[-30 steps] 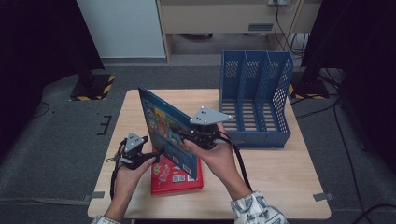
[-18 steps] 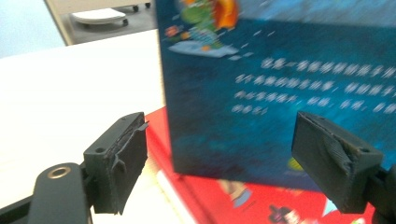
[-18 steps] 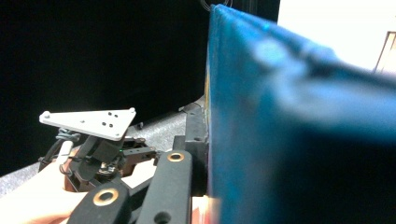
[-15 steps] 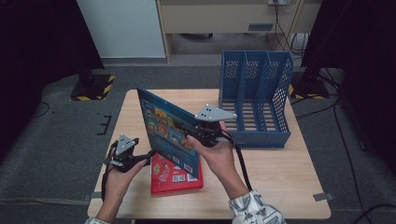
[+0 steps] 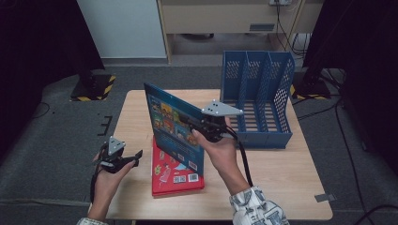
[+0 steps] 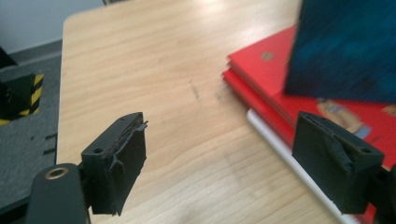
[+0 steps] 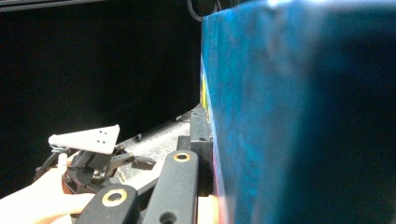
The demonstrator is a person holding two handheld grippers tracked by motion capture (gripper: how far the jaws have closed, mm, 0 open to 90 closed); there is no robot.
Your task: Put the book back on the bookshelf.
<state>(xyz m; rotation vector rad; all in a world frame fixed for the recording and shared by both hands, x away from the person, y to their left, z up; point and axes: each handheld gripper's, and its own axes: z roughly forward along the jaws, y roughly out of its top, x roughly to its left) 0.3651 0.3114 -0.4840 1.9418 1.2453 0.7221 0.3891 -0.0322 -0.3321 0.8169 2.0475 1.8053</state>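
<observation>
A blue picture book (image 5: pixel 172 125) stands tilted on edge over a stack of red books (image 5: pixel 176 174) on the wooden table (image 5: pixel 281 173). My right gripper (image 5: pixel 191 123) is shut on the blue book's right edge; in the right gripper view the cover (image 7: pixel 303 116) is close up beside the jaw. My left gripper (image 5: pixel 136 157) hovers open at the table's left edge, apart from the books. In the left gripper view its jaws (image 6: pixel 224 163) stand wide apart over bare wood, with the red books (image 6: pixel 271 70) and the blue book (image 6: pixel 345 46) to the right. The right gripper view shows the left gripper (image 7: pixel 137 162) farther off.
A blue three-slot file organiser (image 5: pixel 257 101) stands at the back right of the table, just right of my right gripper. A thin white book (image 6: pixel 275 140) lies under the red ones. Dark floor surrounds the table, with a yellow-black striped base (image 5: pixel 94 86) at the back left.
My left gripper has drawn away to the left, off the blue book and out to the table's edge. The right gripper keeps hold of the book, now slightly higher.
</observation>
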